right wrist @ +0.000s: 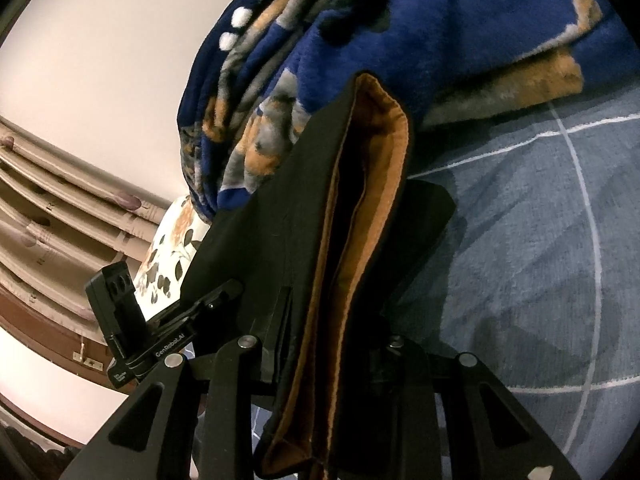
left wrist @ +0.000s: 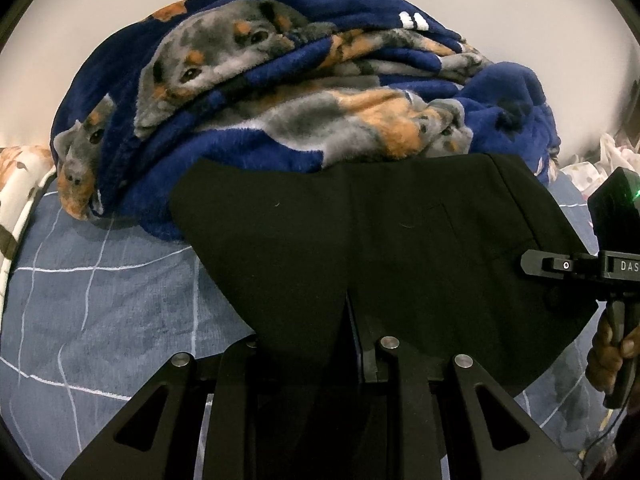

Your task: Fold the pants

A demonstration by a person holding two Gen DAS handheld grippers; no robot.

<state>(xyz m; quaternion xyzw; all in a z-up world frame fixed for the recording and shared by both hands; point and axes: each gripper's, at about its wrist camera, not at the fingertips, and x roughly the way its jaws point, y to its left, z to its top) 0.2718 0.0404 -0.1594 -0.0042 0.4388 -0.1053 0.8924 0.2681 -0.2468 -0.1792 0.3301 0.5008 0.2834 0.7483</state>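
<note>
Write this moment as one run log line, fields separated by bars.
step: fold pants | left gripper: shut on pants | right gripper: shut on pants | under: bed sheet | behind: blanket

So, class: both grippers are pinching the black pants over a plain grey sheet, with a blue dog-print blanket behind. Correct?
Not quite. The sheet is blue-grey with white grid lines, not plain; the left wrist view shows it. Both grippers do hold the black pants, with the dog-print blanket behind.

One pants, one blanket, two tools
</note>
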